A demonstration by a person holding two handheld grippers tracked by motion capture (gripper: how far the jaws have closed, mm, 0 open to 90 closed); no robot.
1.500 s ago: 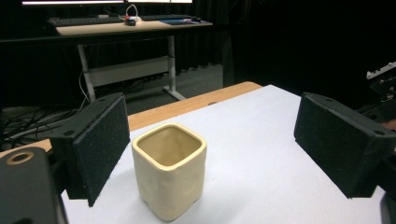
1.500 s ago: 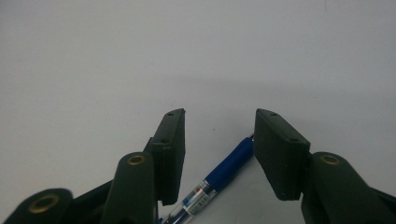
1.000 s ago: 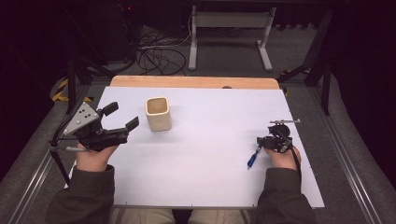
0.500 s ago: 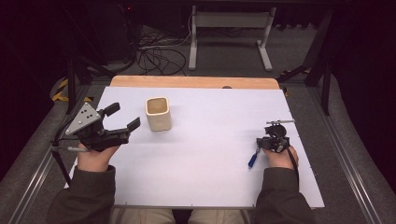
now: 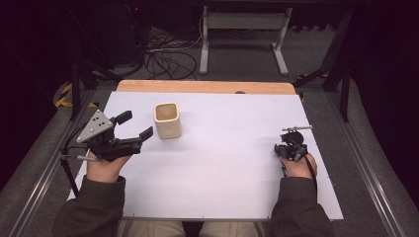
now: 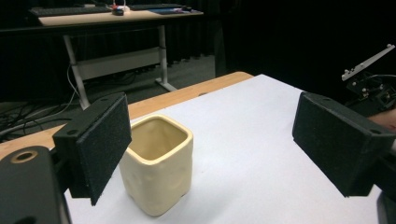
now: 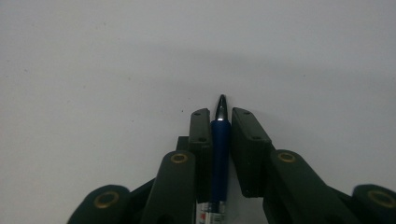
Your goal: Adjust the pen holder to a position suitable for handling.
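Two grippers, both mine. Right gripper (image 7: 219, 122) just finished closing, now clamped on blue pen (image 7: 219, 140), pads both sides of barrel, tip poking out front, low over white table (image 5: 222, 148) at right edge. Left gripper (image 6: 210, 144) jaws wide apart, nothing btwn pads, parked near cream square cup (image 6: 158, 163), not touching. Step, as I judge: pen grasp done, lift next. Next move prob needs carry across to cup (image 5: 167, 120), tilt pen upright, drop in w/o tipping it.

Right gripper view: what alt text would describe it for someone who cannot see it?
A blue pen is clamped between the two black fingers of the right gripper, its tip pointing away over a plain white table.
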